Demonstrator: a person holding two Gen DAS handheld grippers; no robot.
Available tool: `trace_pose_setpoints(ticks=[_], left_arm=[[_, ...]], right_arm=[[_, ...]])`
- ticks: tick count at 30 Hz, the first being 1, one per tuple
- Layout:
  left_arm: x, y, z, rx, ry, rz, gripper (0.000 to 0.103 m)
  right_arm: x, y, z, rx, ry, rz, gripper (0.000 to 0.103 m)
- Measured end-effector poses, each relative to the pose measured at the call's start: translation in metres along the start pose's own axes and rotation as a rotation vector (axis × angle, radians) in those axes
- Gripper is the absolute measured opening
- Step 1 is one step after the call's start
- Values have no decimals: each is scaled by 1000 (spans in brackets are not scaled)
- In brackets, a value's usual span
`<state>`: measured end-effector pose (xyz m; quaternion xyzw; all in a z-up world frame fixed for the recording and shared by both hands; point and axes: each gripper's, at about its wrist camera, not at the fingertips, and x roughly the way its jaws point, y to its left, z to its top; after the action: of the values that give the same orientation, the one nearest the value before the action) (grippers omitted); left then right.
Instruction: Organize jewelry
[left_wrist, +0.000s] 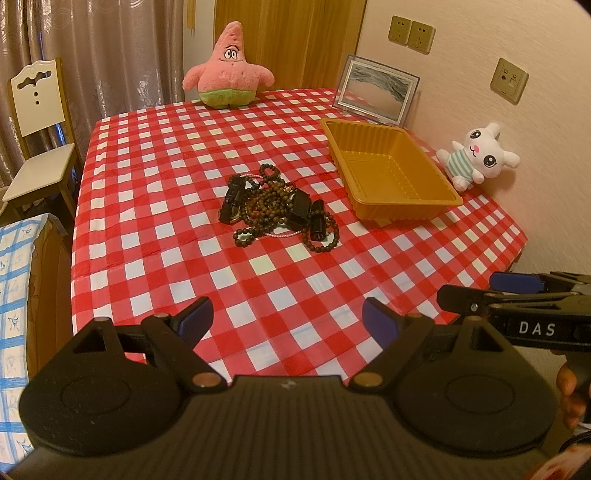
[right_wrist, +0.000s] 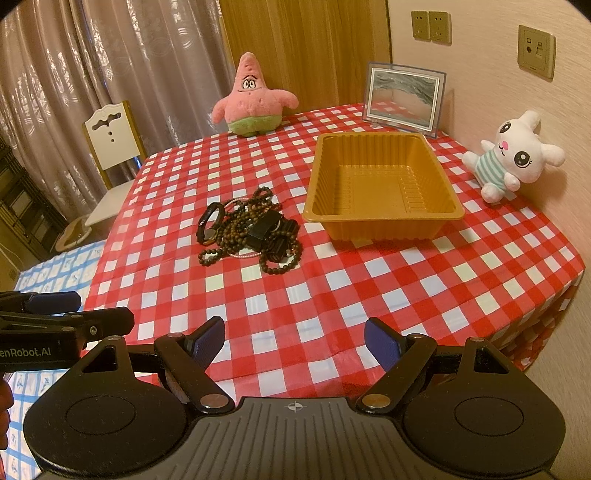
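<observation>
A tangled pile of jewelry (left_wrist: 279, 206) lies mid-table on the red checked cloth: dark bead bracelets, a thin pink bead string and black watches. It also shows in the right wrist view (right_wrist: 249, 230). An empty golden plastic tray (left_wrist: 388, 166) stands to its right, seen too in the right wrist view (right_wrist: 380, 184). My left gripper (left_wrist: 287, 319) is open and empty over the table's near edge, well short of the pile. My right gripper (right_wrist: 294, 341) is open and empty, also near the front edge.
A pink star plush (left_wrist: 227, 70) stands at the table's back. A framed sand picture (left_wrist: 376, 90) leans behind the tray. A white bunny plush (left_wrist: 478, 157) sits by the right wall. A white chair (left_wrist: 37, 129) stands to the left.
</observation>
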<state>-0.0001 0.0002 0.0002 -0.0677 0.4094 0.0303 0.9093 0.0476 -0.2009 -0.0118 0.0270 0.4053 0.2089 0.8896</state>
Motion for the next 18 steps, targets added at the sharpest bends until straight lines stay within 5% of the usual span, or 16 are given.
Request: trace_pose_setpoints(ticks=[18], left_arm=[[0, 0, 0, -2, 1, -1, 87]], right_arm=[[3, -3, 1, -2, 1, 2, 82]])
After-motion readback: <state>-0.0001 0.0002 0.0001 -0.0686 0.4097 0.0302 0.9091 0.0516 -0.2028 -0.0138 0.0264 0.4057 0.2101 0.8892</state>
